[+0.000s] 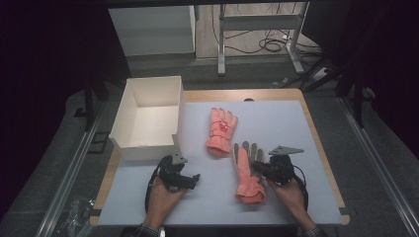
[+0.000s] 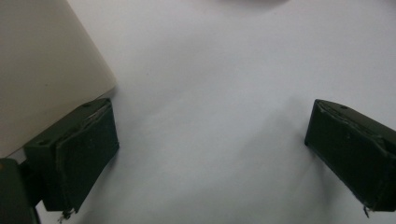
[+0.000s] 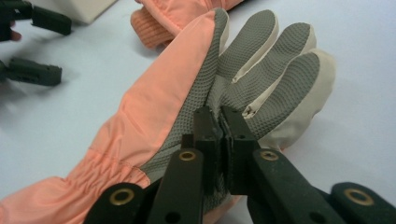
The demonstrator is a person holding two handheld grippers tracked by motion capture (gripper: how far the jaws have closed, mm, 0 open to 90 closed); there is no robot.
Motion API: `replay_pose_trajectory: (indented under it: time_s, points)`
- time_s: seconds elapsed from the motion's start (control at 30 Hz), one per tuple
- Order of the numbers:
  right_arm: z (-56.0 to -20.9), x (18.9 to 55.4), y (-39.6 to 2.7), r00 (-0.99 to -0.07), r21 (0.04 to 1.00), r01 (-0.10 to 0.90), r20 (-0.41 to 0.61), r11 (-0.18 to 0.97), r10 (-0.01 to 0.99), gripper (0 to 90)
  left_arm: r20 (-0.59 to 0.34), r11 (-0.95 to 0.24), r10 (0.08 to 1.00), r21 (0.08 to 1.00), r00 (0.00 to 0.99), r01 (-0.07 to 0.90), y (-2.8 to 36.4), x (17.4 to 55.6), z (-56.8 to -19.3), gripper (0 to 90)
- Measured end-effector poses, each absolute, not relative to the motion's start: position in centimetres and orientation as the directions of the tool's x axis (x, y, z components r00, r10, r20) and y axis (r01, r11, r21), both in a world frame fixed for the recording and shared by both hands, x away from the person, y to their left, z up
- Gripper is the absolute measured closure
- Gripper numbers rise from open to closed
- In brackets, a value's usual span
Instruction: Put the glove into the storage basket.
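- High view: my right gripper (image 1: 261,168) sits on the near glove (image 1: 245,173), which lies on the desk (image 1: 276,123) right of the white box (image 1: 148,116). The second glove (image 1: 221,131) lies beyond it, apart. My left gripper (image 1: 190,180) hovers just below the box.
- Left gripper view: jaws wide open, nothing between them, box wall (image 2: 42,70) beside one.
- Right gripper view: jaws nearly closed, pinching the glove's (image 3: 159,116) grey palm fabric. I judge it light, soft and floppy; the cuff would give firmer hold.
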State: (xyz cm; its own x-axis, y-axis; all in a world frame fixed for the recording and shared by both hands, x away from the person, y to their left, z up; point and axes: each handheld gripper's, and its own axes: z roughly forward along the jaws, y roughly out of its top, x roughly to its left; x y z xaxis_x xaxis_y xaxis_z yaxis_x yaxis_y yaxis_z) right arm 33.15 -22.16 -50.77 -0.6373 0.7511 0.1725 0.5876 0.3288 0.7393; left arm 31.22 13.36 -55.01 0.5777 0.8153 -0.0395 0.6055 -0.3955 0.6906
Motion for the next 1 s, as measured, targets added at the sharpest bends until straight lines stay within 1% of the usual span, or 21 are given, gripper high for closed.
replay_pose_trajectory:
  time_s: [0.03,0.07,0.1,0.13,0.2,0.3,0.4,0.47,0.53,0.6,0.7,0.73,0.87,1.0]
  points:
    - [-50.8,33.1,-22.2,-0.637,0.739,0.588,0.173,0.329,0.751,83.5,-0.04,-0.396,0.815,0.691,0.578,0.605,13.4,31.2,-55.0,2.5]
    - [-50.6,33.0,-22.1,-0.645,0.741,0.572,0.143,0.35,0.751,78.2,-0.04,-0.396,0.815,0.691,0.578,0.605,13.4,31.2,-55.0,2.5]
    - [-50.6,33.0,-22.1,-0.645,0.741,0.572,0.143,0.35,0.751,78.2,-0.04,-0.396,0.815,0.691,0.578,0.605,13.4,31.2,-55.0,2.5]
    - [-50.3,33.0,-22.2,-0.649,0.743,0.562,0.124,0.364,0.751,74.6,-0.04,-0.395,0.815,0.691,0.578,0.605,13.4,31.2,-55.0,2.5]
    - [-50.2,33.1,-22.2,-0.649,0.746,0.559,0.123,0.361,0.751,72.8,-0.04,-0.395,0.815,0.691,0.578,0.606,13.4,31.2,-55.0,2.5]
    - [-49.5,33.9,-22.5,-0.647,0.752,0.554,0.12,0.357,0.753,65.1,-0.04,-0.396,0.815,0.691,0.578,0.605,13.4,31.2,-55.0,2.5]
    - [-49.3,34.4,-22.7,-0.642,0.755,0.556,0.124,0.347,0.757,63.7,-0.04,-0.395,0.815,0.691,0.578,0.606,13.4,31.2,-55.0,2.5]
    - [-48.8,35.4,-22.9,-0.64,0.762,0.553,0.129,0.337,0.757,60.6,-0.04,-0.395,0.816,0.691,0.577,0.606,13.4,31.2,-55.0,2.5]
    - [-48.6,35.7,-22.9,-0.64,0.765,0.55,0.127,0.336,0.758,60.2,-0.04,-0.395,0.816,0.691,0.577,0.606,13.4,31.2,-55.0,2.5]
    - [-48.1,36.7,-22.9,-0.649,0.766,0.549,0.138,0.335,0.748,56.2,-0.04,-0.395,0.816,0.691,0.577,0.606,13.4,31.2,-55.0,2.5]
    - [-47.7,37.4,-22.7,-0.649,0.769,0.545,0.136,0.333,0.749,54.9,-0.04,-0.395,0.816,0.69,0.577,0.606,13.4,31.2,-55.0,2.5]
    - [-47.4,38.1,-22.5,-0.655,0.773,0.538,0.134,0.335,0.744,53.4,-0.04,-0.395,0.816,0.69,0.577,0.606,13.4,31.2,-55.0,2.5]
    - [-47.0,38.9,-21.7,-0.661,0.775,0.531,0.125,0.343,0.74,52.0,-0.042,-0.394,0.815,0.691,0.578,0.606,13.4,31.2,-55.0,2.5]
    - [-46.9,40.3,-20.1,-0.686,0.768,0.516,0.104,0.38,0.72,50.7,-0.041,-0.395,0.815,0.691,0.579,0.605,13.3,31.2,-55.0,2.5]
